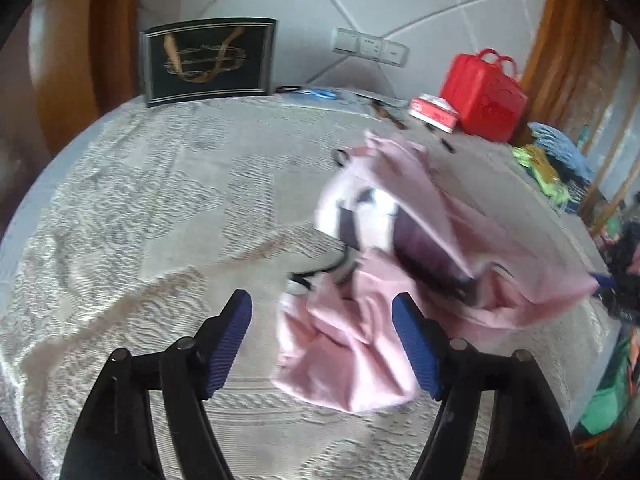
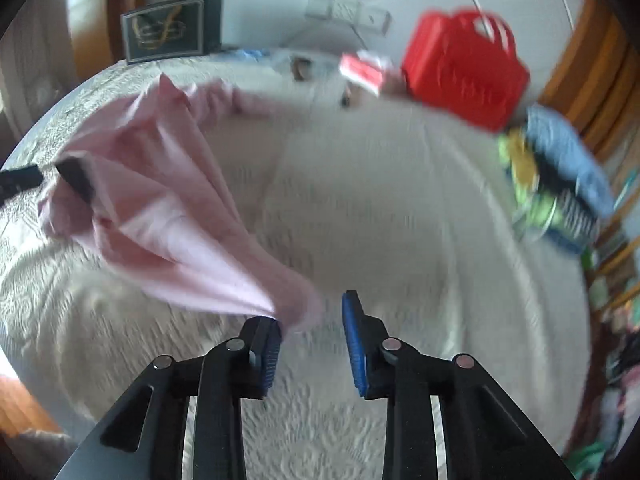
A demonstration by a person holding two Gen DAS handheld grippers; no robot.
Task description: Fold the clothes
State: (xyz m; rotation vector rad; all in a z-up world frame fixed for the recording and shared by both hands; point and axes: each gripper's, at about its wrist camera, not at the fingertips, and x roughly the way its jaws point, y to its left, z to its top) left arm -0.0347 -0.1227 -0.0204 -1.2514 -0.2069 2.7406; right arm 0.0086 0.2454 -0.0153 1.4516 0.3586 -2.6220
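- The left tongs [image 1: 322, 334] stand wide apart, holding nothing; their blue pads [image 1: 230, 344] hang over the bed [image 1: 132, 208].
- A pink garment [image 1: 360, 344] lies crumpled on the bed's patterned cover, with its near end between the left tongs' pads and seemingly touching neither.
- The garment bears a white and dark printed patch [image 1: 362, 216] on its upper part.
- The right tongs [image 2: 312, 340] are narrowly parted; a corner of the pink garment [image 2: 160, 216] lies against the left pad [image 2: 272, 354], but the blur hides whether it is pinched there.
- In the right view the garment stretches up and to the left from the tongs, lifted off the bed [image 2: 360, 208].
- A red case [image 1: 484, 94] stands at the bed's far side, with a red and white box [image 1: 434, 112] just beside it.
- A dark framed picture [image 1: 208, 60] leans against the headboard.
- A pile of blue and green clothes [image 1: 556, 160] sits at the bed's right edge.
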